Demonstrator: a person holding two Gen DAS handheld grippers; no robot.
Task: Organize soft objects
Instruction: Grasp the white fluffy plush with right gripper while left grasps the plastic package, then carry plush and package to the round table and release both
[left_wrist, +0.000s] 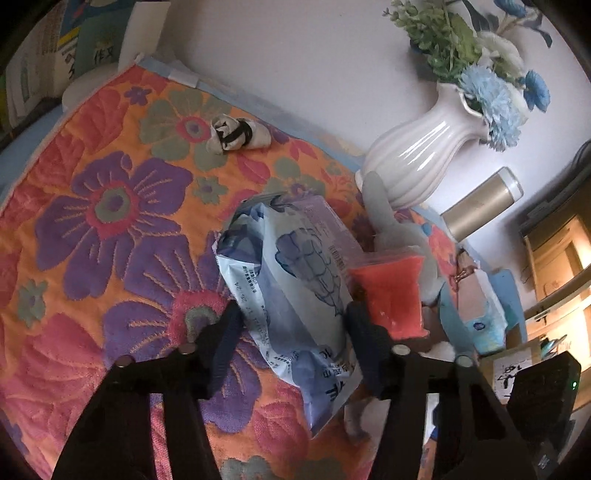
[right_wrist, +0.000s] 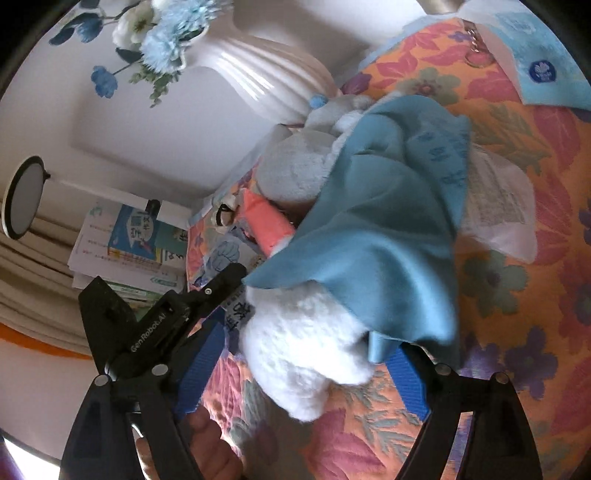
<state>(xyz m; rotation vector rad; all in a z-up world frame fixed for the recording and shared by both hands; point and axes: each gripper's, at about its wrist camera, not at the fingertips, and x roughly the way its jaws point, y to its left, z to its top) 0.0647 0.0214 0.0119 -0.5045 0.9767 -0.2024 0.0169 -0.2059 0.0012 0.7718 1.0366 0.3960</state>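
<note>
Both wrist views close above floral cloth (left_wrist: 92, 221) (shared: white vase (right_wrist: 266, 70)).

Soft daylight, glare on the vase (left_wrist: 413, 162), fisheye-warped dark edges.

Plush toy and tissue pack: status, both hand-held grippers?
Left hand-held gripper open, astride the tissue pack. Right hand-held gripper open around the white plush toy. Blue cloth draped over plush; white vase close behind.

On the floral cloth (left_wrist: 92, 229), a plastic pack (left_wrist: 295, 295) lies before the vase (left_wrist: 417, 158).
</note>
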